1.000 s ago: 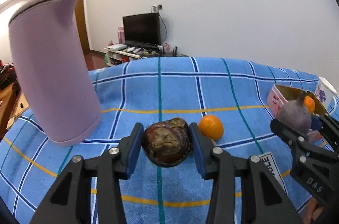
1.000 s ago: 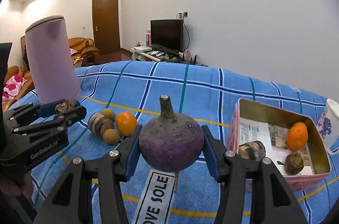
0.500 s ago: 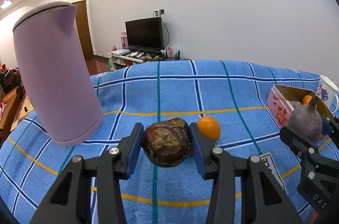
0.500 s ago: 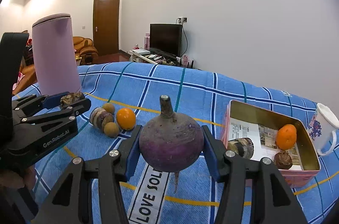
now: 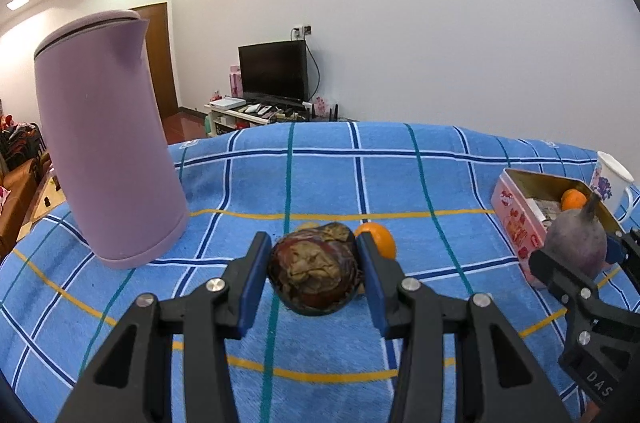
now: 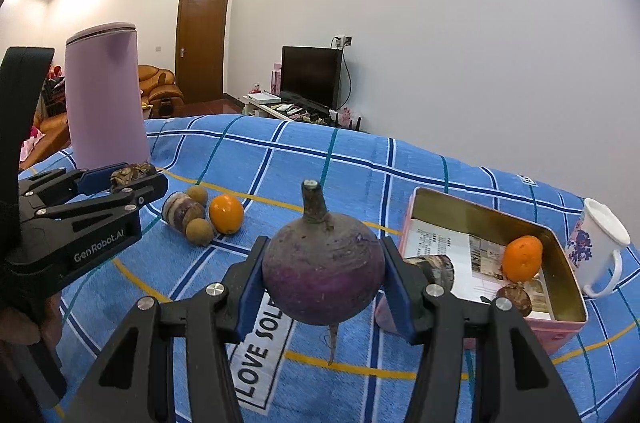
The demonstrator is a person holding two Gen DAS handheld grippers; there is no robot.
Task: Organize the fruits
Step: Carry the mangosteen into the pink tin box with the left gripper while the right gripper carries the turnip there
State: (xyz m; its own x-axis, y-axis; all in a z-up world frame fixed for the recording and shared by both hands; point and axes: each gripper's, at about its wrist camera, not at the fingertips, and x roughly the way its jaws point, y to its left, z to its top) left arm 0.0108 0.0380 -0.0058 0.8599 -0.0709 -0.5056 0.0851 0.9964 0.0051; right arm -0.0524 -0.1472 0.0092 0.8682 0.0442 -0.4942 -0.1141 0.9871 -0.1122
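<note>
Already both grippers are loaded: the right gripper clamps a round purple turnip between its blue pads, stalk up and root tail dangling, lifted clear of the blue checked cloth and just short of the near-left corner of the pink tin. The left gripper is closed on a dark, wrinkled brown fruit, also held above the cloth, near the middle of the table. Inside the tin, which sits toward the table's right edge on a printed paper lining, lie an orange, a small dark brown fruit and a striped brown piece against the near-left wall, so I'd say the sorting is well under way but not finished. Out on the cloth, left of centre, a second orange, a striped taro-like root and two small tan longans wait in a tight cluster. A tall lilac kettle stands toward the far-left corner, and a white flowered mug stands just past the tin by the right edge. By my reckoning, the two held pieces and those four loose ones are what's left.
</note>
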